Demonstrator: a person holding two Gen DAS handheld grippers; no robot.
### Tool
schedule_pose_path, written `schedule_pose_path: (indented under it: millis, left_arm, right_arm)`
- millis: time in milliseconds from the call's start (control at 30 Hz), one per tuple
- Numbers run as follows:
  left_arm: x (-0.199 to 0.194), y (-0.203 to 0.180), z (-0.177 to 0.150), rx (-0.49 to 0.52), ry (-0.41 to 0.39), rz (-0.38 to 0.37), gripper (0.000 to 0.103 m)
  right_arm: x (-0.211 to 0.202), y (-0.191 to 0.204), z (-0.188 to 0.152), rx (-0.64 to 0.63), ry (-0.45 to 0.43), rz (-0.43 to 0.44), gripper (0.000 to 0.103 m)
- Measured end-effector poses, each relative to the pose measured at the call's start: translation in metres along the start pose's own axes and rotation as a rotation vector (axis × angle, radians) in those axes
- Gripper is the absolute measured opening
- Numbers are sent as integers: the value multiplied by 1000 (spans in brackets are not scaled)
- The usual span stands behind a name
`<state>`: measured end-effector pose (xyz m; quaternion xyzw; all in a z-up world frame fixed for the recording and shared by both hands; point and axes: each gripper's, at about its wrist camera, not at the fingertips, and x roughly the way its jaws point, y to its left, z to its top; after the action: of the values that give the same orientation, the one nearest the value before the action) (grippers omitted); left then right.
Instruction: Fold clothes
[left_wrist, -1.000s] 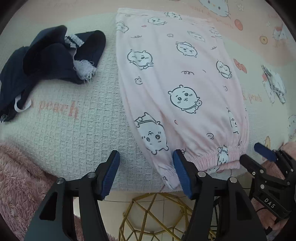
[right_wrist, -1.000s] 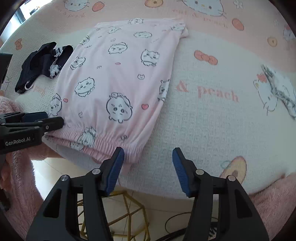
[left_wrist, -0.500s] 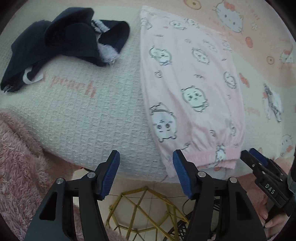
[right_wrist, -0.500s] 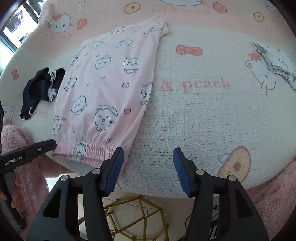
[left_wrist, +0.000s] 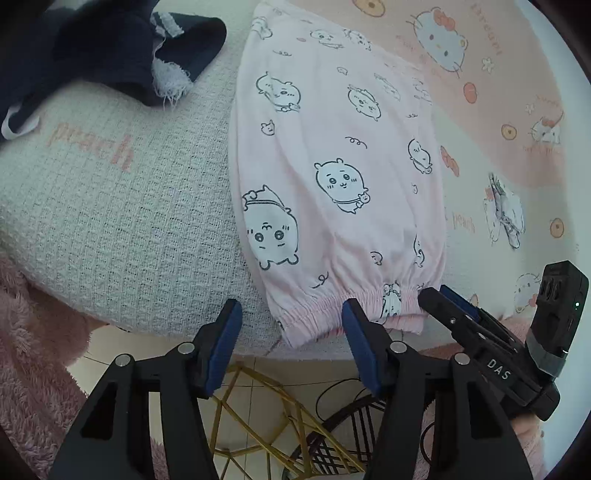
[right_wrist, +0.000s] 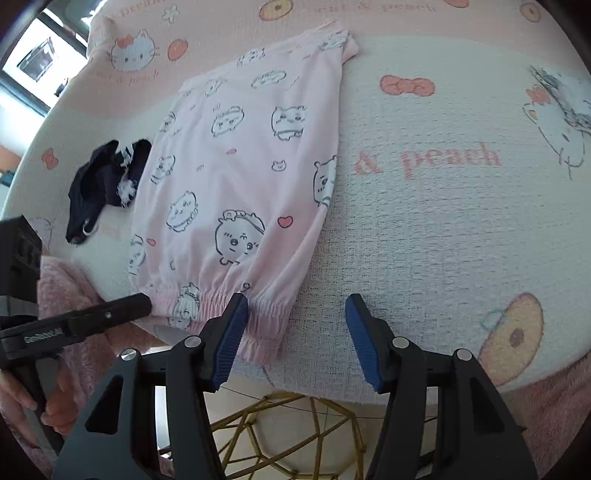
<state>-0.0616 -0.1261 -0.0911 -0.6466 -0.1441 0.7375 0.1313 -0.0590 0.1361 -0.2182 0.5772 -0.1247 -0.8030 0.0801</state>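
Your pink pajama pants (left_wrist: 332, 177) lie flat on the cartoon-print bedspread (left_wrist: 110, 221), running from the top centre of the left wrist view down to the lower centre, where the gathered waistband (left_wrist: 351, 310) sits at the bed's near edge.

Your left gripper (left_wrist: 291, 332) hangs at the bottom of that view. Its jaws have just been closing but stand spread, with the waistband's left corner just ahead of the gap and no pad pressing cloth.

Your right gripper (right_wrist: 293, 332) sits at the bottom of the right wrist view, jaws spread; its left pad (right_wrist: 229, 339) overlaps the waistband's right corner, and I cannot tell whether it touches.

A crumpled dark navy garment (left_wrist: 110, 55) lies at the upper left of the left wrist view, just beside the pants.

A gold wire frame (right_wrist: 288, 435) shows below the bed edge.
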Motion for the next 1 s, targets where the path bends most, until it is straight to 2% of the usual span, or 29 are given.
schedule_pose_path:
  millis: [33,100,200,300,333,367,467,533,667,733,833,933,1000]
  left_arm:
    - [4,-5,2,7,0,7,49]
    - [16,-20,9,19,3,1,48]
    - [35,-38,17,18,15,-37,48]
    - [42,-39,20,-5,25,-80,47]
    - [41,-38,20,-10,20,-77,42]
    - [40,-35,25,-12,15,-74,33]
    - [37,-33,30,-4,5,-68,23]
    - [35,-34,28,5,2,-59,21]
    - [31,-39,21,15,13,-21,20]
    - [46,-45,24,-3,37,-19,24]
    - [39,-30,24,-41,78,-23,28]
    - [-2,-8,28,-51,16,-38,29]
    - [-14,-7,44,-45,-44,-29,31]
  right_arm:
    - [-1,5,-1,-20,-5,-5,40]
    - [-3,13,-3,-40,7,43,21]
    - [-2,14,-4,-43,14,50,21]
    - [2,8,-3,-1,21,78,27]
    - [4,6,-1,10,22,94,27]
    - [4,7,1,5,27,98,25]
    - [0,10,0,-10,41,88,16]
    - [-7,13,-4,-16,36,81,13]
    - [-27,20,-12,-34,23,126,11]
    - [-27,20,-16,-36,43,125,11]
    - [-20,15,-20,-12,88,123,16]
    - [-18,5,-19,31,115,132,18]
    - [-34,-1,-10,40,50,113,26]
